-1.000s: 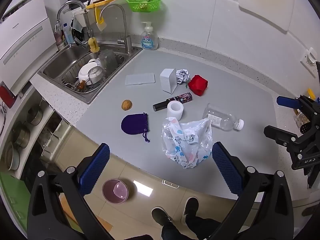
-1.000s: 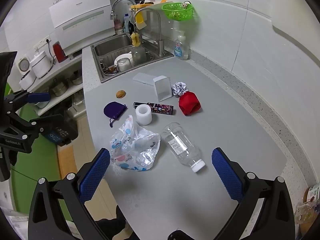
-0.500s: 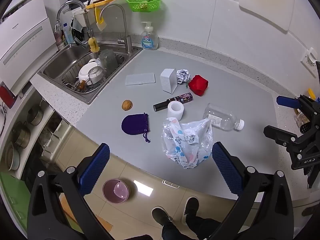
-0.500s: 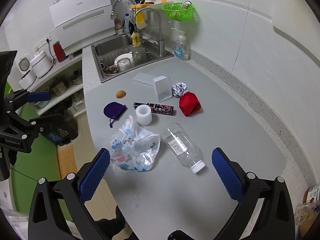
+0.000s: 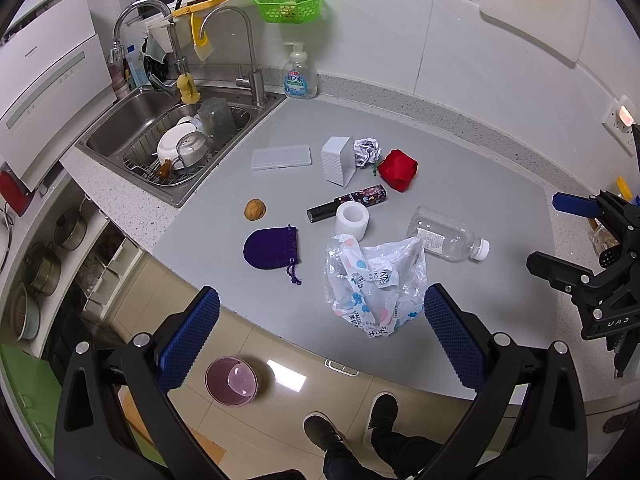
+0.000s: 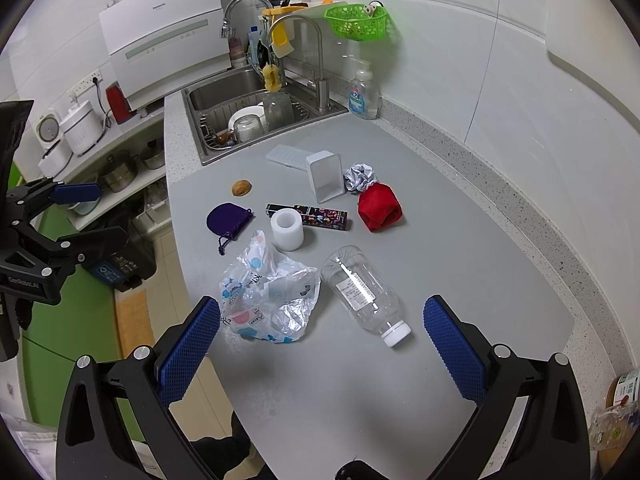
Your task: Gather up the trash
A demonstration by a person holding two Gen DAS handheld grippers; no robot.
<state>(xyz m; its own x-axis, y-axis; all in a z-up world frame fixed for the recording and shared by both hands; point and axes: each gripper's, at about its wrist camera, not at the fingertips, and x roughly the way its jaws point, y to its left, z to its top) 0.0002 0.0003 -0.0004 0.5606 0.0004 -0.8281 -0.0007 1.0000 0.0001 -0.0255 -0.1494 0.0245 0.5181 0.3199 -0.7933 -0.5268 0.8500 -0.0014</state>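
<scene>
Almost nothing has changed over the last second: the litter on the grey worktop lies where it lay, and both grippers have held their hovering positions with only a slight drift. That suggests the collecting has not begun and the person is still choosing a first piece.

The left gripper hangs above the near edge of the worktop with its blue fingers spread wide, holding and touching nothing. The right gripper is likewise wide open and empty, above the worktop's bare near corner.

The trash lies in a loose cluster. The printed plastic bag sits crumpled nearest the edge, almost between the left fingers as that camera sees it. The clear plastic bottle lies on its side just beside the bag, cap toward the right gripper. The crumpled foil ball rests farther back, against the white box and next to the red cloth.

The bag seems the likely container for the rest.
</scene>
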